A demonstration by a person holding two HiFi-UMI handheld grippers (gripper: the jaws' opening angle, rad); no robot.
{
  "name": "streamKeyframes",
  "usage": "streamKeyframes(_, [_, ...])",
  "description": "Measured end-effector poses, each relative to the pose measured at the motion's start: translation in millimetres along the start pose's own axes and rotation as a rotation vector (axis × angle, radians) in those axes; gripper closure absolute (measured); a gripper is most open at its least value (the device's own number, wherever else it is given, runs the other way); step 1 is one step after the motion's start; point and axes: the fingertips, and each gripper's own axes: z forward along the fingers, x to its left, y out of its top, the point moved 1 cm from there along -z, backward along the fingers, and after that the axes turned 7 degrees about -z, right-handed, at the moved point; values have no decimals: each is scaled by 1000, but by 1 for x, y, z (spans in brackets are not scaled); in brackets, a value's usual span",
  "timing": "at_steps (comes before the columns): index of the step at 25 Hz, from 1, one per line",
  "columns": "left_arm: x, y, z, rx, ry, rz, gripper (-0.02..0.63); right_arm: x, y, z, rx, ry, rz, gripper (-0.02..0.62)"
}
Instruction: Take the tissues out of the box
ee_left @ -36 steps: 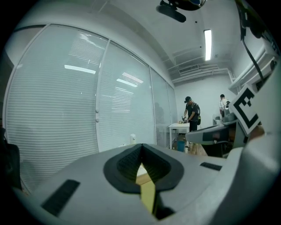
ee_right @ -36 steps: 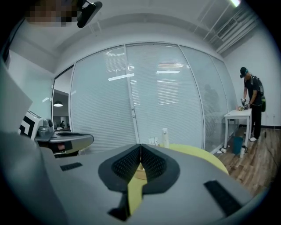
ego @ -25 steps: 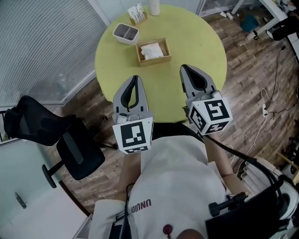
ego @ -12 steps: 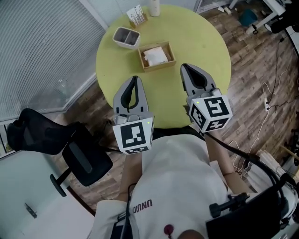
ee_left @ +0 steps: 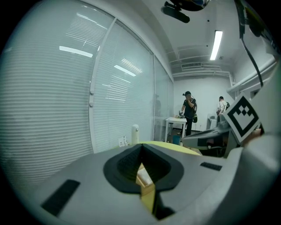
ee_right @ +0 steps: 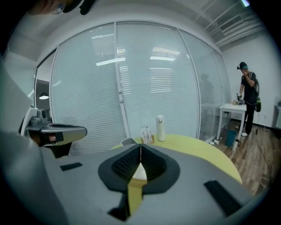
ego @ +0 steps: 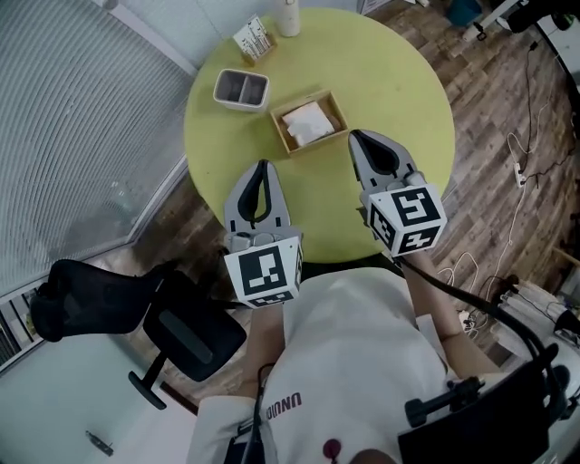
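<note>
A shallow wooden box (ego: 309, 122) with white tissues in it sits on the round yellow-green table (ego: 399, 82). My left gripper (ego: 264, 166) is over the table's near edge, below and left of the box, jaws shut and empty. To the right of the box, a short gap away, my right gripper (ego: 354, 136) is also shut and empty. In the left gripper view the left gripper (ee_left: 141, 146) shows the box (ee_left: 144, 178) through the slot under its tips. The right gripper (ee_right: 140, 145) shows the tissues (ee_right: 138, 172) the same way.
Behind the box stand a grey two-part tray (ego: 241, 89), a small card holder (ego: 251, 39) and a white bottle (ego: 288, 16). A black office chair (ego: 136, 308) is at my left on the wood floor. Cables (ego: 530, 145) lie at the right. A person (ee_right: 249, 99) stands far off.
Both grippers have moved forward and a little down toward the table. The box now lies closer to their tips. Both stayed shut.
</note>
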Motion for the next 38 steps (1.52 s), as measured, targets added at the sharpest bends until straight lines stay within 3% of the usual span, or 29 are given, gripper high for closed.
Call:
streamKeyframes(12, [18,-12,38,82,-125,4,594,6,-19,41,106,-41,-6,575])
streamKeyframes(25, [31,-23,66,134,-200,-14,594,10,-35,76,200,-49,-21,572])
streamKeyframes(26, [30,-24,67,137,-203,-15,594,11,-37,78,206,-42,-20,564])
streamKeyframes(28, [30,-25,70,142,-206,-18,594,13,-41,82,225,-19,-17,484])
streamKeyframes(38, [34,-35,78,162,-211,-47,594,21,-60,101,301,20,-35,428])
